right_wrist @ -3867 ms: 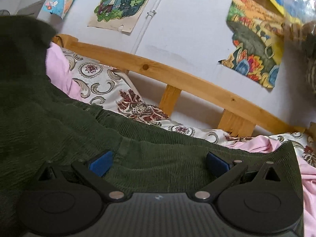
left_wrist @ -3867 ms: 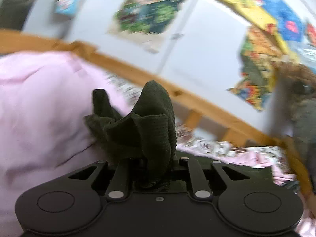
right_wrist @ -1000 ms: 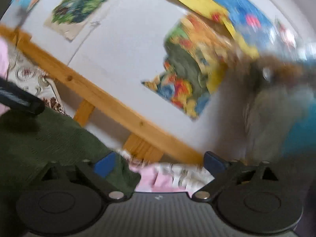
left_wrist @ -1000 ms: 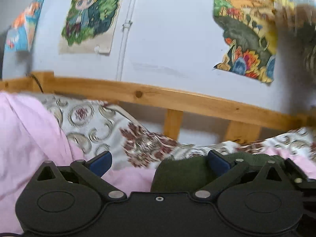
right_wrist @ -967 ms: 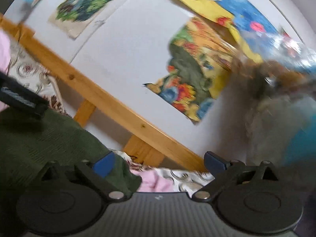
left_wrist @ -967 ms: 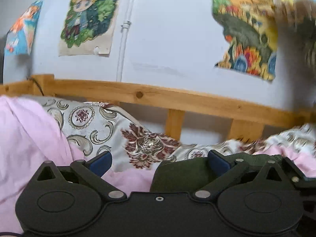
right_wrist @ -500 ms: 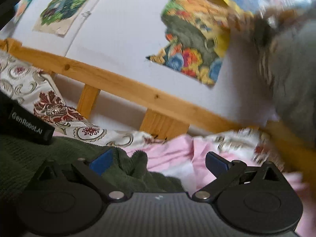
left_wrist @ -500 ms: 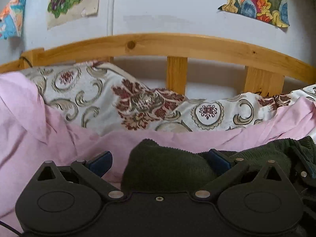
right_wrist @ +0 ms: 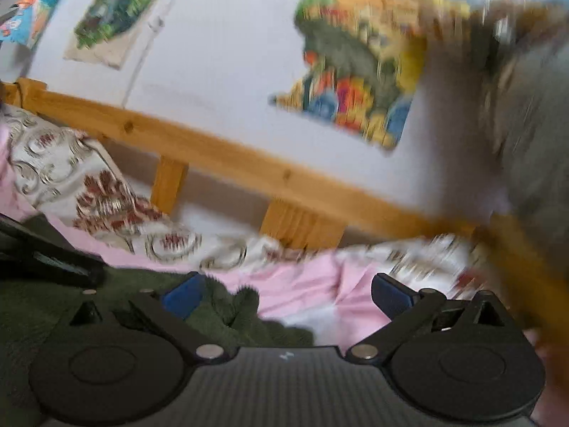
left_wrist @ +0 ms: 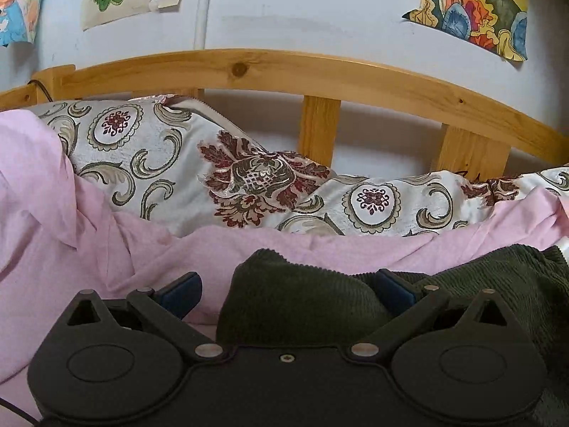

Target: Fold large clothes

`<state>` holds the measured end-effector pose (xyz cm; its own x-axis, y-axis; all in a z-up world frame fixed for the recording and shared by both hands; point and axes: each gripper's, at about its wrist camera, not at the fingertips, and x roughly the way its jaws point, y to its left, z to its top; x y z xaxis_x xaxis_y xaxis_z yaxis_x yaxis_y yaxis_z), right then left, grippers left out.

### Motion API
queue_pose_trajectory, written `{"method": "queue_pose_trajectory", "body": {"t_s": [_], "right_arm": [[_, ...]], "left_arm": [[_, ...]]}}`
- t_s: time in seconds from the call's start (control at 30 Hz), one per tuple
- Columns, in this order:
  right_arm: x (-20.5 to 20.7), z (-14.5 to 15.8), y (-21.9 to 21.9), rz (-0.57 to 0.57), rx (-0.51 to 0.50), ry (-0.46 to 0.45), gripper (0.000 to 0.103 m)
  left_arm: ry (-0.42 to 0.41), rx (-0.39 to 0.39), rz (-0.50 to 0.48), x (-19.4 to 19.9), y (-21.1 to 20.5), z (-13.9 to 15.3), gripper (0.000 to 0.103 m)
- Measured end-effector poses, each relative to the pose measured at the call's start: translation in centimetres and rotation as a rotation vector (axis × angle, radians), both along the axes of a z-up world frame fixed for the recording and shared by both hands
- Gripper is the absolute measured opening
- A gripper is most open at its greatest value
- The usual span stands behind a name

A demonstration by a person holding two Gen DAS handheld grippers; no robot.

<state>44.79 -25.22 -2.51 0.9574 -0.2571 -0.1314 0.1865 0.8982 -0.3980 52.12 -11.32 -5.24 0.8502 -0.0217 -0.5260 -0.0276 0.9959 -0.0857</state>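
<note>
1. Dark green ribbed garment (left_wrist: 302, 306): lying bunched on the pink sheet (left_wrist: 71, 249) of the bed, a rounded fold sitting between the fingers of the left hand-held gripper (left_wrist: 286, 290) and the rest trailing off to the right. In the right wrist view the same garment (right_wrist: 227, 313) is showing as a crumpled edge at lower left.
2. Left hand-held gripper: fingers spread wide, nothing pinched; the fold is touching or just beside the right pad, the left pad standing over bare sheet.
3. Right hand-held gripper (right_wrist: 284, 293): fingers spread wide, holding nothing; its left pad is sitting at the garment's edge, its right pad over pink sheet. This view is blurring heavily, so fine contact cannot be told.
4. Surroundings: patterned pillow (left_wrist: 149, 156) lying behind the sheet, wooden bed rail (left_wrist: 284, 67) beyond it, posters hanging on the white wall (left_wrist: 320, 7).
5. Hazards, judged: the garment is lumped rather than flat, so closing here is likely to be catching several layers or the pink sheet along with it; a one-sided pinch is risking a skewed, uneven fold.
</note>
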Motion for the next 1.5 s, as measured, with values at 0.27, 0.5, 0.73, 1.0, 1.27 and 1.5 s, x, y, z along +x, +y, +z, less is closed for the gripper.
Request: {"method": "queue_pose_trajectory", "body": {"t_s": [0.27,0.5,0.73,1.0,1.27,1.5], "right_arm": [[-2.3,-4.6,1.0,-0.004,0.015,0.012,0.103],[-2.5,-2.6,0.3,-0.038,0.061,-0.03,0.103],[-1.2,-5.2,-0.5,-0.047,0.076,-0.021,0.103],[-1.2,-3.8,-2.4,-0.007,0.208,0.044,0.103],[-4.2,-2.7,-7.2,0.076,0.657,0.24,0.103],[-3.1,-4.0,-9.1,0.145,0.848,0.379,0.103]], "left_arm": [[-0.009,-0.038,-0.053,-1.4,1.0,1.8,0.102],[-0.151,-0.053,-0.088,-7.6,4.0,2.7,0.102],[-0.183,-0.043,-0.109,-10.1,4.5,0.1,0.102],[-0.111,-0.109,-0.149,-9.2,5.8,0.7,0.102],[0.152,-0.468,-0.37,-9.9,12.2,-2.5,0.102],[0.275,-0.584,-0.451,-7.7,12.0,-4.7,0.102]]}}
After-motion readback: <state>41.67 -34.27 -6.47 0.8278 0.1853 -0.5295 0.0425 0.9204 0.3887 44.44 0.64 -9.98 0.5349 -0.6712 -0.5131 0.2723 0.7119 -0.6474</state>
